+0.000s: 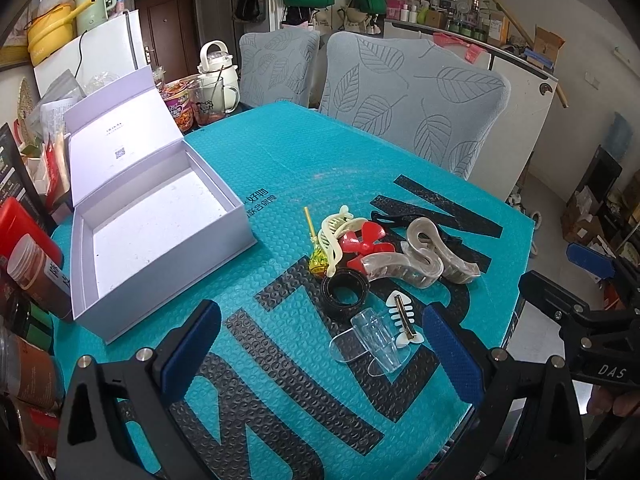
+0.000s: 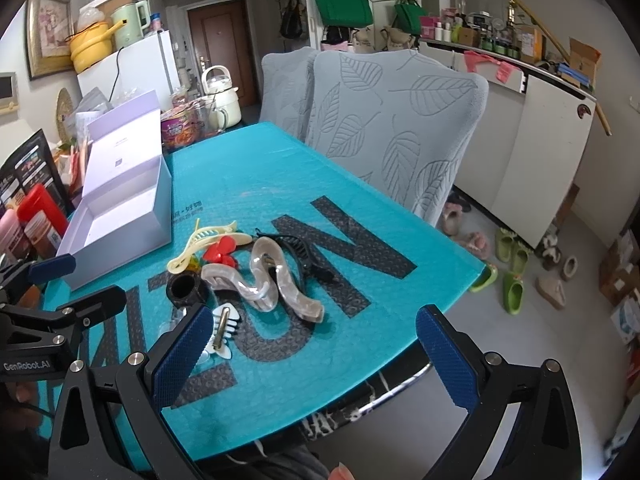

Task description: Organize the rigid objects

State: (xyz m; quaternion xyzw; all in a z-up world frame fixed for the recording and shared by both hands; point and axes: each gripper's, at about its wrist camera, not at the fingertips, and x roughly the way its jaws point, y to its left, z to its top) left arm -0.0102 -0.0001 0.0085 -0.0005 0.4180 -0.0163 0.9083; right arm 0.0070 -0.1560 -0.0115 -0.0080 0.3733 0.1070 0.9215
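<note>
Two grey leaf-print chairs [image 2: 384, 128] behind the teal-covered desk [image 2: 256, 168]. Brown door [image 2: 220, 36] at back, white fridge [image 1: 92, 56] on left, slippers [image 2: 508, 264] on grey floor, daylight.

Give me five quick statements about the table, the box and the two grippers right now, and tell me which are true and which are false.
1. The white box is open and nothing lies in it. True.
2. The left gripper is shut on the clear clip. False: it is open, and the clear clip lies on the teal mat untouched.
3. The red bow clip sits in the pile beside the cream claw clip. True.
4. The black ring is inside the box. False: it lies on the mat, near the pile.
5. The right gripper holds the fishbone clip. False: it is open and holds nothing; the fishbone clip lies on the mat.
</note>
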